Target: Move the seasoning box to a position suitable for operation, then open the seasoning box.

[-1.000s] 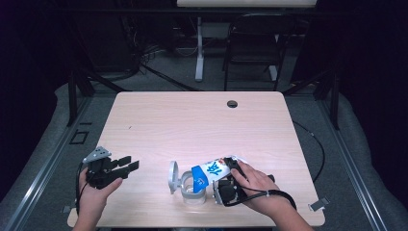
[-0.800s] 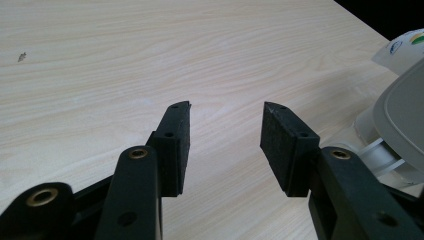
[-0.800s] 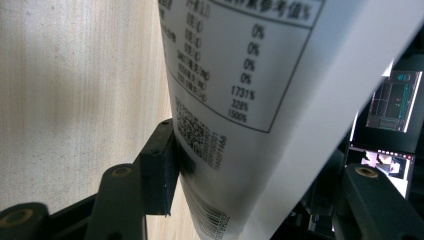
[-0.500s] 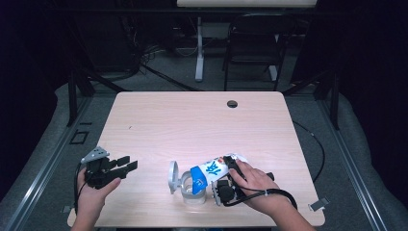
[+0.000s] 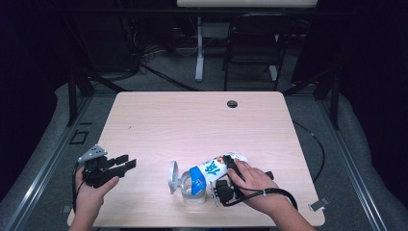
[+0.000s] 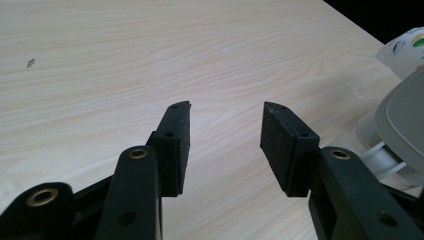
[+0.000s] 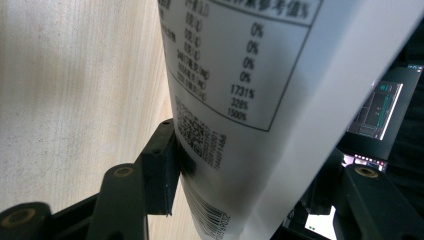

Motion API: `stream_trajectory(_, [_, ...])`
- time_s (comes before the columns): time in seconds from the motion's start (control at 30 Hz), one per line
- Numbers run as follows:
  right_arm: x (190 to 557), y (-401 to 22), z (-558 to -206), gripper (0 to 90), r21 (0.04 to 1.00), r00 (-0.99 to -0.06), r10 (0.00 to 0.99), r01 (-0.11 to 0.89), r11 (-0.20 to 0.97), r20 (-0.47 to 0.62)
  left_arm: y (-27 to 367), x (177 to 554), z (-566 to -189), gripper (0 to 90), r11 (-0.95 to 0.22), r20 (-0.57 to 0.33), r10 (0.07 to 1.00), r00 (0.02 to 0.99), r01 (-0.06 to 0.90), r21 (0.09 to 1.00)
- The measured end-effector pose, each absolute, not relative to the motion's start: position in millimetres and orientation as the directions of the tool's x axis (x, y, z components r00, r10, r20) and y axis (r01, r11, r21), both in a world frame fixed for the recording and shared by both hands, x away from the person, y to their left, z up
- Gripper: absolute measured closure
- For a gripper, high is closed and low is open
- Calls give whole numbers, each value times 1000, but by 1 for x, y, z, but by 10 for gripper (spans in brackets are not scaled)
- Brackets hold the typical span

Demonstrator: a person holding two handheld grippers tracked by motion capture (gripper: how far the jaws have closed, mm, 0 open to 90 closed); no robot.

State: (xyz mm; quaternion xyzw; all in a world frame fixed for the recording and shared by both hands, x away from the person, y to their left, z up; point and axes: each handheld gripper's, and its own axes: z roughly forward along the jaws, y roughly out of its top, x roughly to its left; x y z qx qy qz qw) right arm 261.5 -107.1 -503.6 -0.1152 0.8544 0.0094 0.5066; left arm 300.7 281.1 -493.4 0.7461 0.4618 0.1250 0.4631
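The white and blue pouch (image 5: pixel 214 171) is gripped by the right claw (image 5: pixel 222 179), lying tilted on the surface (image 5: pixel 192 120) w/ its end in a clear jar (image 5: pixel 188 185); left claw (image 5: pixel 126 162) is held open, empty, well apart.

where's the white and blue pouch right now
In the high view the pouch lies on its side near the table's front edge, right of centre, clamped in the right claw, with a clear jar at its left end.
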Motion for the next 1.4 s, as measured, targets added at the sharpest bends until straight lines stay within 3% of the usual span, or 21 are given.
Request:
stream_trajectory(0.73, [258,-105,-502,443,-155,-427,-239,-222,963,-872,275,299,-493,551,-146,-244,805,541,578,803])
stream_trajectory(1.4, [259,-107,-503,444,-140,-424,-233,-237,961,-875,279,300,-494,548,-126,-256,812,524,586,800])
